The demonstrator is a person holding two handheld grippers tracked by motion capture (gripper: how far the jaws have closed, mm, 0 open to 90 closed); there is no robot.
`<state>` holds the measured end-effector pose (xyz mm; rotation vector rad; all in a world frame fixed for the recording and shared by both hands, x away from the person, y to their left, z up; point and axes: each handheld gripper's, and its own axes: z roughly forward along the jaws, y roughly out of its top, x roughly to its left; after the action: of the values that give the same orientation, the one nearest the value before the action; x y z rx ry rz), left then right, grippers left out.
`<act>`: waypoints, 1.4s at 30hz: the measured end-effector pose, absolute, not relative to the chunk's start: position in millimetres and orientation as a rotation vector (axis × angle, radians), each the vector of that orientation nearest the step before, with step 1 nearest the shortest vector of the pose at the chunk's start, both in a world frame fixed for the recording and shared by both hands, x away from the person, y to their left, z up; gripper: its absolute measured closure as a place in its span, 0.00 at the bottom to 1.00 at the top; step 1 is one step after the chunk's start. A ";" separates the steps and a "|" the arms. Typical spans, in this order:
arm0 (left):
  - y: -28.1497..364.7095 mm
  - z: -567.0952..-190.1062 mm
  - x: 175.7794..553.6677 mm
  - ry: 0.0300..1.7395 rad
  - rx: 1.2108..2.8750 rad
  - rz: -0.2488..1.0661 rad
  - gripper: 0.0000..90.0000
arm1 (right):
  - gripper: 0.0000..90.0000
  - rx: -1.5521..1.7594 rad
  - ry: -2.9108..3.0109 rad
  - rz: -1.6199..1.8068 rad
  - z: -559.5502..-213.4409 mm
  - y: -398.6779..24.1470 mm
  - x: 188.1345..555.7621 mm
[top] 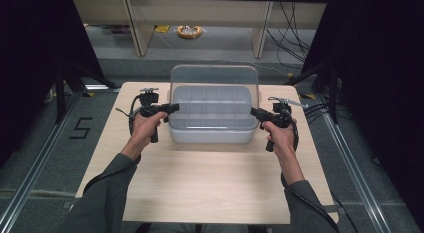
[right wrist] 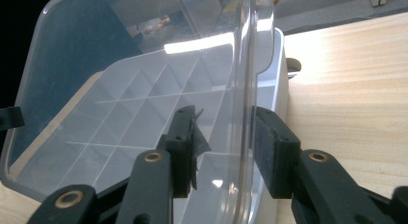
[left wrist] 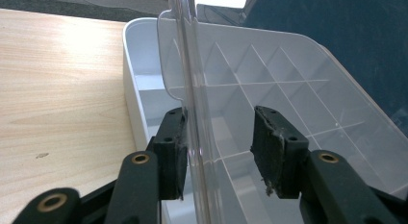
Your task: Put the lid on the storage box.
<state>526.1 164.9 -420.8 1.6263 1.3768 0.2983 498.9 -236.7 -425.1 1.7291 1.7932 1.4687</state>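
Note:
A translucent white compartment box (top: 210, 130) stands at the far middle of the wooden table (top: 200, 183), its clear lid (top: 215, 75) raised upright. My left gripper (top: 172, 108) is at the box's left end. In the left gripper view its jaws (left wrist: 219, 152) stand open astride the lid's side edge (left wrist: 192, 89), which lies against the left pad (left wrist: 174, 152). My right gripper (top: 254, 112) is at the box's right end. Its jaws (right wrist: 226, 147) are open astride the lid's other edge (right wrist: 245, 65), close to the right pad (right wrist: 269, 152). The divided compartments (right wrist: 144, 104) hold nothing.
Wide bare tabletop lies between the box and the person's side. Beyond the table's far edge stand pale furniture legs (top: 137, 28), a yellow roll (top: 189, 31) on the floor and cables (top: 290, 23). Dark curtains flank both sides.

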 end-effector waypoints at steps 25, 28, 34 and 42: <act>160.4 -443.0 535.5 1.445 1.638 0.277 0.59 | 0.65 1.790 1.789 1.423 -450.8 -232.8 514.0; 161.0 -444.9 535.9 1.444 1.633 0.263 0.59 | 0.65 1.751 1.802 1.423 -451.9 -235.2 514.1; 159.6 -444.5 535.4 1.444 1.628 0.271 0.59 | 0.62 1.763 1.794 1.390 -450.7 -230.5 512.9; 162.4 -443.5 534.3 1.434 1.655 0.305 0.59 | 0.59 1.696 1.827 1.332 -449.1 -224.9 515.3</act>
<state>534.3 162.4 -443.5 1.6547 1.4340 0.3051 515.3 -224.9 -449.1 1.6960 1.8273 1.3322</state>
